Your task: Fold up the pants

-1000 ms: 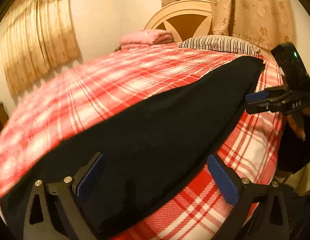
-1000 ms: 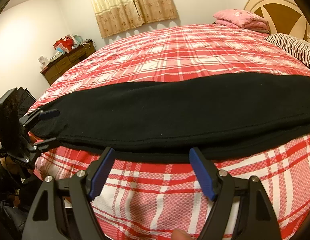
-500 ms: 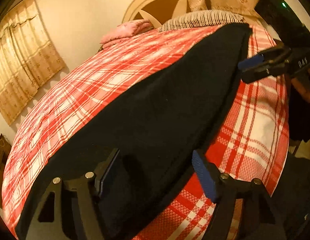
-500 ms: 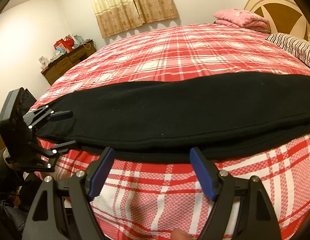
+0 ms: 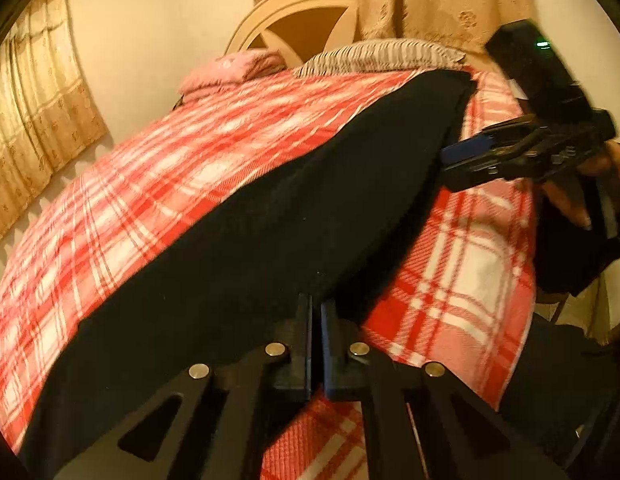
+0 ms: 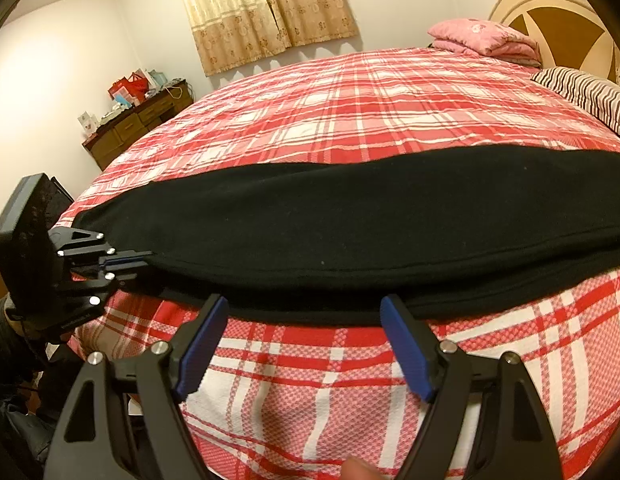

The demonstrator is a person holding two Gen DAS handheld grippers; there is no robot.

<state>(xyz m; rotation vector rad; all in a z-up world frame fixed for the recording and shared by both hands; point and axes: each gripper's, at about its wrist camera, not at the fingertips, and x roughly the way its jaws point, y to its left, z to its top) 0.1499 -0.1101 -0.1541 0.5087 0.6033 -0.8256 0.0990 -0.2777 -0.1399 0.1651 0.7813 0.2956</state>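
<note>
The plaid bed (image 6: pixel 349 120) lies bare beyond the black pants (image 6: pixel 369 216), giving open room across its middle. A striped pillow (image 6: pixel 585 92) and folded pink blanket (image 6: pixel 485 40) block the headboard (image 6: pixel 549 12) end. A cluttered dresser (image 6: pixel 138 120) stands against the far wall, well apart from the bed.

A: Where does the left wrist view sit?

B: Low at the near edge of the bed with the red-and-white plaid cover (image 5: pixel 238 152), very close to the long black fabric pants (image 5: pixel 246 264), facing along them toward the cream arched wooden headboard (image 5: pixel 294 12).

A: And the right wrist view?

B: Also low at that edge, but facing across the bed toward the beige patterned window curtain (image 6: pixel 266 12).

A: What do they share?

B: The pants, the plaid cover, the headboard, and each shows the other hand-held gripper.
</note>
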